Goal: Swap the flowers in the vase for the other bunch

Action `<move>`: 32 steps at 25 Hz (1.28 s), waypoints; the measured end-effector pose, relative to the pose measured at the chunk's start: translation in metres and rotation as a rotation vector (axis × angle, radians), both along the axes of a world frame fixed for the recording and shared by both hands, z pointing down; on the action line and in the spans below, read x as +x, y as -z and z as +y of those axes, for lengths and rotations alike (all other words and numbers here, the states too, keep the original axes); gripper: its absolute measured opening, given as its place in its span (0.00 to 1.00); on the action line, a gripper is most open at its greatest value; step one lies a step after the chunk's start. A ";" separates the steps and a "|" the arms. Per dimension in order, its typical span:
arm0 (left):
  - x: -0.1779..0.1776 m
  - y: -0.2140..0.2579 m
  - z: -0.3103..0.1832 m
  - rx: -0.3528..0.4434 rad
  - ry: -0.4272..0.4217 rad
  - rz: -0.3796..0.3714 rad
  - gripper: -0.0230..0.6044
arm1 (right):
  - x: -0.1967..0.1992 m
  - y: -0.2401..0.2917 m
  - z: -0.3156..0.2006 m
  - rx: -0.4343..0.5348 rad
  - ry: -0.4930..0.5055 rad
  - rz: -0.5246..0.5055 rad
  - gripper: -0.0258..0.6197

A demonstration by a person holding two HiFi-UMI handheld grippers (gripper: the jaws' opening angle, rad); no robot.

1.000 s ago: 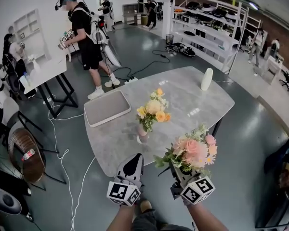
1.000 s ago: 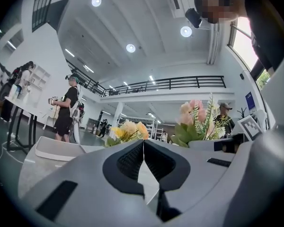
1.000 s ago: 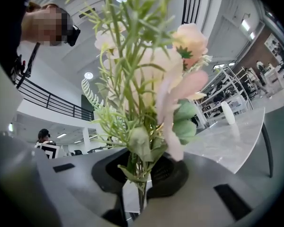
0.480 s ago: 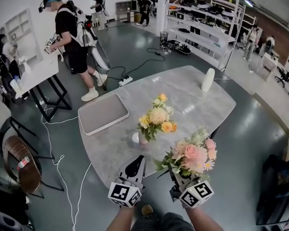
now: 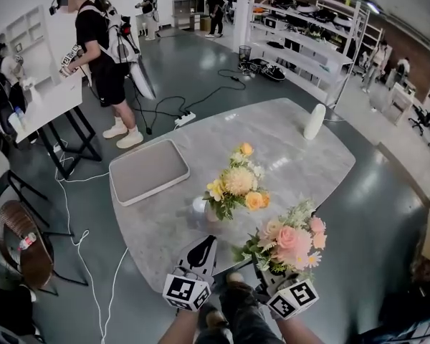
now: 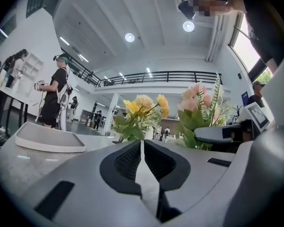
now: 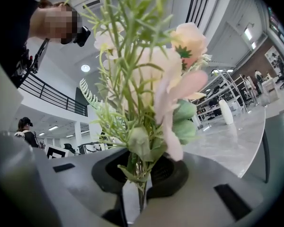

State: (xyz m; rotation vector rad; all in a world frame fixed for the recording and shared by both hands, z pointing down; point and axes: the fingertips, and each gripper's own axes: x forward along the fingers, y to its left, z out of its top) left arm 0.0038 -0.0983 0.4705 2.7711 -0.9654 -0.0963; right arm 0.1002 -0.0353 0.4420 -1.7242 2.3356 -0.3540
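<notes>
Swap barely begun: right hand-held gripper [image 7: 141, 176] pinches pink bunch [image 5: 292, 239], left hand-held gripper [image 6: 142, 148] pressed together, empty, near desk's [image 5: 287, 142] front edge; next, pull yellow bunch [image 5: 238, 183] from vase [image 5: 200, 207].

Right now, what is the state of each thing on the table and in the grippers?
Yellow bunch: in the vase, upright.
Vase: standing on the table.
Pink bunch: stems clamped in the right gripper.
Left gripper: shut, empty.
Tray: empty, flat on the table.
White cylinder: upright.
</notes>
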 end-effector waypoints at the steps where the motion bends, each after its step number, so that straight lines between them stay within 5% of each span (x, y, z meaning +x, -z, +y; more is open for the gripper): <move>1: -0.001 -0.004 -0.005 -0.002 0.008 -0.006 0.06 | 0.001 -0.003 -0.003 -0.004 0.004 0.004 0.14; 13: 0.003 -0.037 -0.050 -0.001 0.070 -0.046 0.08 | 0.000 -0.023 -0.036 -0.010 0.062 0.042 0.14; 26: 0.025 -0.042 -0.089 0.104 0.103 -0.227 0.42 | 0.009 -0.011 -0.055 0.021 0.074 0.041 0.14; 32: 0.035 -0.042 -0.093 0.148 0.075 -0.286 0.46 | 0.015 -0.011 -0.054 0.023 0.080 0.031 0.14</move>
